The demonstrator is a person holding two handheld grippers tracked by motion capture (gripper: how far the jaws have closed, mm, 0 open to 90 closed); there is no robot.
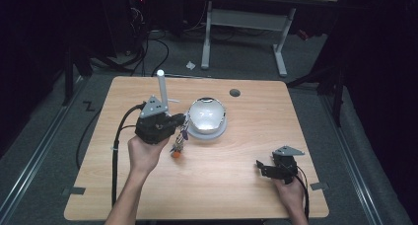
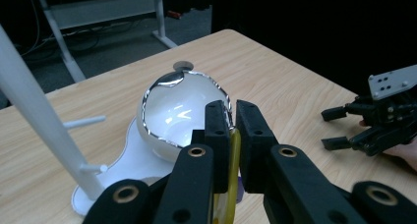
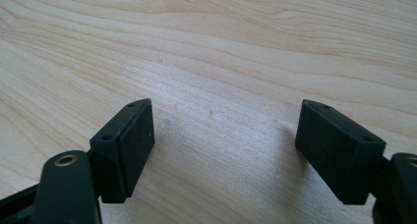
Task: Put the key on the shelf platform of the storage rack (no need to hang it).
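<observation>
Keychain [image 1: 178,140] hangs from the left gripper [image 1: 183,120], clamped tight on its yellow ring just left of the mirror [image 1: 207,114], clear of the counter [image 1: 236,185]. White stand [image 1: 162,91] rises behind that gripper. Right gripper [image 1: 260,167], well right of the mirror, rests with jaws spread wide, holding nothing.

One keychain [image 1: 178,142], one stand [image 1: 162,94], one mirror [image 1: 207,115]
</observation>
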